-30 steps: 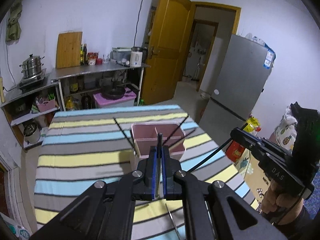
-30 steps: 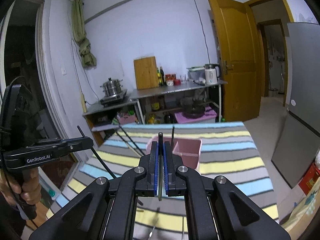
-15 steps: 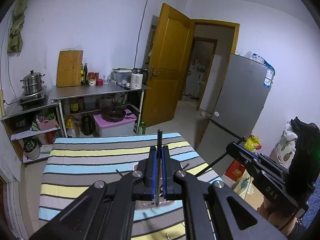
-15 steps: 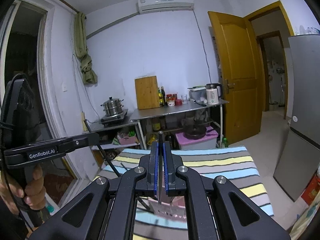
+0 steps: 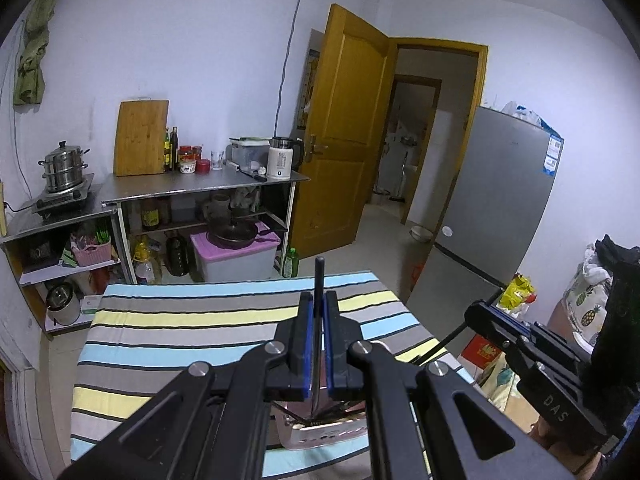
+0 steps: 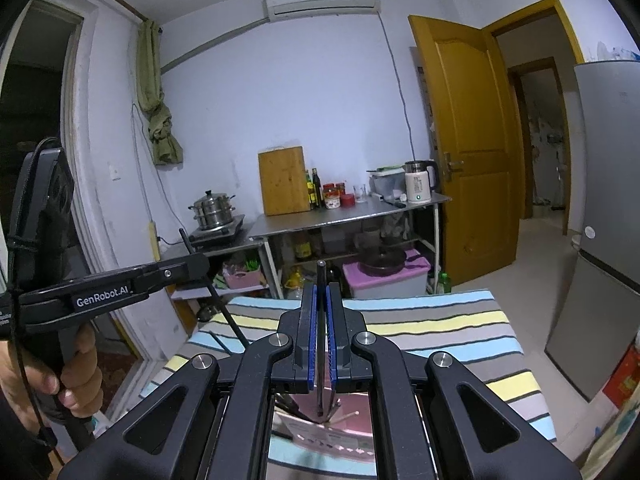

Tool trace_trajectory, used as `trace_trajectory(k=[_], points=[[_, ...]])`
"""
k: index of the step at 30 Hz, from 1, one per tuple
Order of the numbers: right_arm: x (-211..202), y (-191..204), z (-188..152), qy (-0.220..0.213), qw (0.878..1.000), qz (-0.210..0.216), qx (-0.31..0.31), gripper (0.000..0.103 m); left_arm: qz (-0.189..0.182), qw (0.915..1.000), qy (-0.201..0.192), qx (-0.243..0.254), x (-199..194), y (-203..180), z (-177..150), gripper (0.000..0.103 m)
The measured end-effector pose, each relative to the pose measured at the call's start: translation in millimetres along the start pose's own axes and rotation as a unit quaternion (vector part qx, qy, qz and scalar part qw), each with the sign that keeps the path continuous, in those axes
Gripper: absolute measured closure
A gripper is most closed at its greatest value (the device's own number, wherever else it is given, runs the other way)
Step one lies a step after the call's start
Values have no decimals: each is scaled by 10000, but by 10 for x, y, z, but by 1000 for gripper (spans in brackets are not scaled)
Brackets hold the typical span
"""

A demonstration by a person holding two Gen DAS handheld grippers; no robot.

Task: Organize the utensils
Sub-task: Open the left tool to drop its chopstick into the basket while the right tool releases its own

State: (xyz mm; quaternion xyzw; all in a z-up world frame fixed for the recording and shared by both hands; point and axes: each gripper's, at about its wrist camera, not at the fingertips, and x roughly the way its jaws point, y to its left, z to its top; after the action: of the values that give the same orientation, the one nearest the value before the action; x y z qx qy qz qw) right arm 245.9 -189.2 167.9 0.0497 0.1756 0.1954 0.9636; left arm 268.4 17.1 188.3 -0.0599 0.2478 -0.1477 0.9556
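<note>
In the left wrist view my left gripper point(image 5: 319, 298) is shut on a black chopstick point(image 5: 319, 274) that sticks up past its blue pads. Its lower end points down into the pink utensil holder point(image 5: 328, 434) under the fingers. My right gripper point(image 6: 321, 290) is shut on a second black chopstick point(image 6: 321, 274), whose tip hangs over the same holder point(image 6: 316, 434), where other sticks lie. Each view also catches the other tool from the side: the right gripper point(image 5: 476, 314) at the right, the left gripper point(image 6: 198, 265) at the left with a hand point(image 6: 76, 368) on its grip.
The holder stands on a table with a striped cloth point(image 5: 180, 320) near its front edge. Beyond are a steel shelf point(image 5: 200, 184) with a cutting board, jars and a kettle, a lidded box with a pan point(image 5: 236, 240), a yellow door point(image 5: 344, 132) and a grey fridge point(image 5: 500, 200).
Both views have swung upward and moved over the table. The pink holder slid from ahead of the fingers to beneath them. Both chopsticks stay gripped.
</note>
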Motion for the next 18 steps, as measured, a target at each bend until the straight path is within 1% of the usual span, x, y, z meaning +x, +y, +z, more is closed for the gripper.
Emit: trace_trajectory(k=[7,10,16,18], points=[[139,10,-146,142,9998,-61,-95,99,37,9996,262,-40,226,17,-182,98],[224,20,-203,272,9996,-67,-88,99,61,9992,380,-44,297,14,-250,98],[307,-4,-315,527,9986,17,-74,99,61,9983,577,-104,380,42,-339,98],[313,5,-331,608,9981,30,-80,99,51,9982,587,-121,377,41,-350,97]])
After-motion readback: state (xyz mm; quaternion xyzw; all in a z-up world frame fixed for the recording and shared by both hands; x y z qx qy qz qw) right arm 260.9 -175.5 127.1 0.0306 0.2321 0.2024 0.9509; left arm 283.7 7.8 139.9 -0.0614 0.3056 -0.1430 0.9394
